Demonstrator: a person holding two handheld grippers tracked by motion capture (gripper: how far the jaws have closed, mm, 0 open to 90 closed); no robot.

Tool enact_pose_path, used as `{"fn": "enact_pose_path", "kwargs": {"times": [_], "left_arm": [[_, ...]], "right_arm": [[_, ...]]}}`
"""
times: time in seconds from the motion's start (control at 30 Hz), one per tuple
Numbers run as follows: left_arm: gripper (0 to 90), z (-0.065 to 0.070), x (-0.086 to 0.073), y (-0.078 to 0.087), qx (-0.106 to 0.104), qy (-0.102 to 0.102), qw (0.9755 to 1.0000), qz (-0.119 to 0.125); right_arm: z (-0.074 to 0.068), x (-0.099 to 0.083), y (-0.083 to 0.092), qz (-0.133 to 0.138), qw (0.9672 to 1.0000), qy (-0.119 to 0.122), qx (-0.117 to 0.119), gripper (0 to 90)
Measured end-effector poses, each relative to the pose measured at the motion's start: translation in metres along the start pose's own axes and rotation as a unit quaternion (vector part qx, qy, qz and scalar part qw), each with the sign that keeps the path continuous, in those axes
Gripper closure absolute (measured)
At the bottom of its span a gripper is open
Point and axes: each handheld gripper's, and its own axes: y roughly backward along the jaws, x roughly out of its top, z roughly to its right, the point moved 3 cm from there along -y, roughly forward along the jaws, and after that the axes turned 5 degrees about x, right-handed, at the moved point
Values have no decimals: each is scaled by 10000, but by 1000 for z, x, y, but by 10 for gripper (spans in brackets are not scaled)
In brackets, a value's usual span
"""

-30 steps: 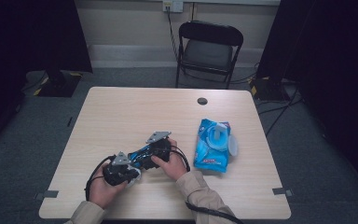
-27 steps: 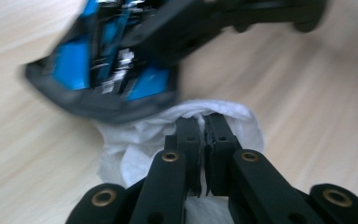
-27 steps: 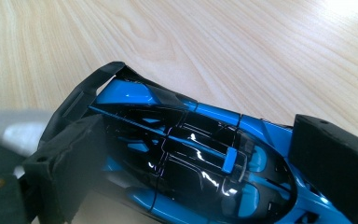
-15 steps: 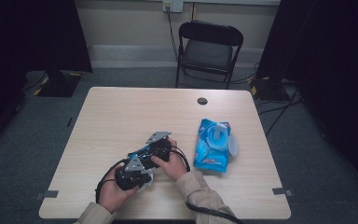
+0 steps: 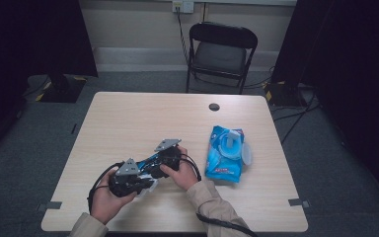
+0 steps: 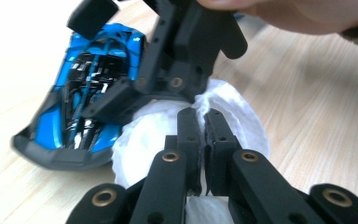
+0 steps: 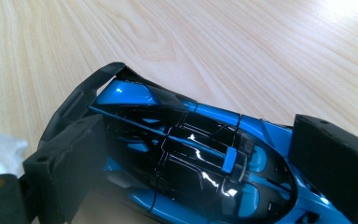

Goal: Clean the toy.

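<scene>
The left claw [image 6: 201, 140], rising from the bottom centre of the left gripper view, has its two black jaws pressed together on a pinch of a crumpled white wipe [image 6: 242, 116]; the rest of the wipe bulges out around the jaw tips and lies against the light wooden counter [image 6: 307, 102]. Just beyond the wipe, in the upper left of that view, sits a glossy blue and black toy sports car [image 6: 84, 98], with the other gripper's black linkage over its near end.

In the right gripper view the right claw [image 7: 200, 163] is clamped across the toy car [image 7: 191, 154]: one black pad presses its flank at the lower left of the frame, the other at the right edge. The car runs diagonally, its dark tail pointing to the upper left. A bit of the white wipe [image 7: 0, 149] shows at the left edge.

In the high view both hands meet in the lower middle of the frame, the left claw [image 5: 145, 183] just beside the right claw [image 5: 153, 165], with the car [image 5: 150, 160] between them. A blue plastic pack of wet wipes [image 5: 225, 154], its lid flap open, lies near them to the right, apart from the hands. A small dark round hole cap [image 5: 214, 106] sits near the counter's far edge.
</scene>
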Motion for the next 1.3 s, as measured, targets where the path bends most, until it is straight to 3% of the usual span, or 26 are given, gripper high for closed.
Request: {"fn": "enact_pose_path", "kwargs": {"times": [0.33, 0.53, 0.67, 0.7, 0.83, 1.0, 1.07, 1.3], "left_arm": [[868, -20, -2, 21, 207, 279, 9991, 229], [867, -47, -8, 33, 626, 539, 9957, 417], [867, -57, -13, 32, 807, 607, 9943, 355], [867, -65, -16, 29, 891, 659, 9934, 306], [867, -75, -20, 23, 1050, 823, 9904, 350], [866, -87, -29, 5, 1176, 1002, 9880, 93], [865, -90, -34, -4, 1124, 1100, 9875, 54], [851, -87, -37, -23, 903, 1127, 9894, -124]], "right_arm": [[0, 0, 0, 27, 10000, 0, -3, 37], [1, 0, 0, 7, 10000, 7, 6, 37], [1, 0, 0, -1, 10000, 24, 10, 37], [1, 0, 0, -8, 10000, 17, 16, 37], [1, 1, 0, -26, 10000, 4, 24, 37], [1, 1, 0, -30, 10000, 13, 25, 37], [1, 1, 0, -36, 10000, 5, 24, 37], [1, 1, 0, -23, 10000, 11, 31, 37]]}}
